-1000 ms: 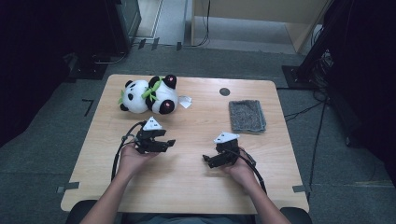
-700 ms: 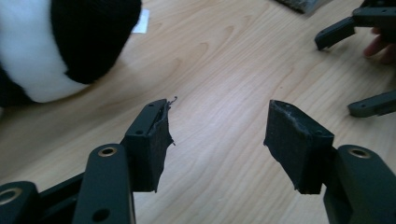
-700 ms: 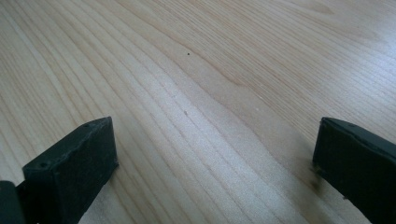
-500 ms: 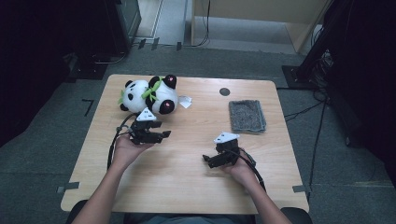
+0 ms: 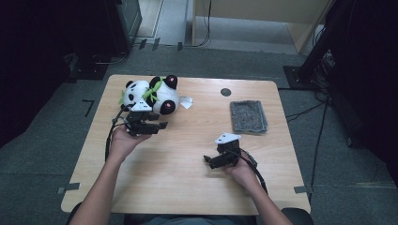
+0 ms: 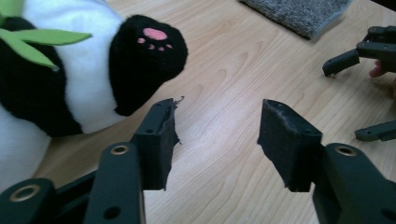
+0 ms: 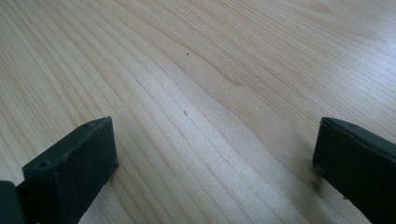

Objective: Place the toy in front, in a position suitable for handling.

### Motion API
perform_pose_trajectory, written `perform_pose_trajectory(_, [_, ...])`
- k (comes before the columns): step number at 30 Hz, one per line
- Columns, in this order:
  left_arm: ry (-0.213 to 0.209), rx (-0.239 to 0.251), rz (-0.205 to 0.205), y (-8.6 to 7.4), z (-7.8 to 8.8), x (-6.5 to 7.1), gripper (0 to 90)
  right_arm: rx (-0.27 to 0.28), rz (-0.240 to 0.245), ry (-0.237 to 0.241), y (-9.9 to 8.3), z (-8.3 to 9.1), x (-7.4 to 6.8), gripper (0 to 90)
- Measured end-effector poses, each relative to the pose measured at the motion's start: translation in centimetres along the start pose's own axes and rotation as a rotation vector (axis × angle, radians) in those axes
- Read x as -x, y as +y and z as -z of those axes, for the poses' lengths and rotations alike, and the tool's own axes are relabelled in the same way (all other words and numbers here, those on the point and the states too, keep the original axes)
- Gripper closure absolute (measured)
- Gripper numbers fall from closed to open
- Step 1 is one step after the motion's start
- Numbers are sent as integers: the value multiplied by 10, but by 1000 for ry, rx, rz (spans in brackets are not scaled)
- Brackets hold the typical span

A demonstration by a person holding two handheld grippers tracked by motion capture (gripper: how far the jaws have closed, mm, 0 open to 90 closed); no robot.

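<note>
A black and white plush panda (image 5: 152, 93) with green leaves lies on its side at the back left of the wooden table (image 5: 187, 187). My left gripper (image 5: 157, 125) stands open just in front of it. In the left gripper view (image 6: 217, 128) the panda's black paw (image 6: 147, 60) with a pink pad sits just ahead of the left jaw, apart from it. My right gripper (image 5: 212, 161) is open low over bare wood at the front right, and its own view (image 7: 215, 149) shows wood grain between the jaws.
A grey folded cloth (image 5: 248, 116) lies at the back right of the table. A small white paper tag (image 5: 186, 102) rests beside the panda. A dark round hole (image 5: 225, 92) marks the tabletop near the back edge. Dark floor and equipment surround the table.
My left gripper has moved away from the person toward the panda and now sits close to its paw. The right gripper has stayed nearly in place.
</note>
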State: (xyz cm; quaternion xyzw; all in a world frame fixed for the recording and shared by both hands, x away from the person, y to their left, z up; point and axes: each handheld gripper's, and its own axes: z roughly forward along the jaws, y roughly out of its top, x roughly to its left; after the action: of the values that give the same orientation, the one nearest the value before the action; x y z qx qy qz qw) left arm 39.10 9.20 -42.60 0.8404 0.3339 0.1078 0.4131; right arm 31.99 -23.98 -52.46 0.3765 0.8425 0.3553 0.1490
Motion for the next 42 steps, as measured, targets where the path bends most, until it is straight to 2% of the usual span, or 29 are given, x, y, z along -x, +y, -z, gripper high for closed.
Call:
perform_pose_trajectory(6, [15,-9,-18,7,3,-11,473,-1,-15,-13,-1,1,-1,0])
perform_pose_trajectory(8, [3,11,-8,12,6,-17,474,-2,-17,-13,-1,1,-1,0])
perform_pose_trajectory(12, [19,3,-34,17,7,-20,476,-1,-15,-14,-1,1,-1,0])
perform_pose_trajectory(16, [14,16,-16,23,6,-30,480,-1,-17,-13,-1,1,-1,0])
perform_pose_trajectory(18, [28,6,-25,25,6,-33,481,-1,-18,-13,-1,1,-1,0])
perform_pose_trajectory(21, [33,36,-2,26,10,-42,507,-1,-18,-13,-1,1,-1,0])
perform_pose_trajectory(24, [41,21,0,28,13,-47,498,-1,-18,-13,-1,1,-2,0])
perform_pose_trajectory(28, [40,32,7,32,15,-53,499,-1,-17,-13,-1,1,-1,0])
perform_pose_trajectory(33, [94,34,-22,37,24,-66,509,-1,-20,-13,-1,1,-2,0])
perform_pose_trajectory(37, [102,46,-2,40,29,-76,516,-1,-18,-13,-1,1,-2,0])
perform_pose_trajectory(42, [138,42,-12,37,28,-87,468,1,-23,-18,-1,1,-2,0])
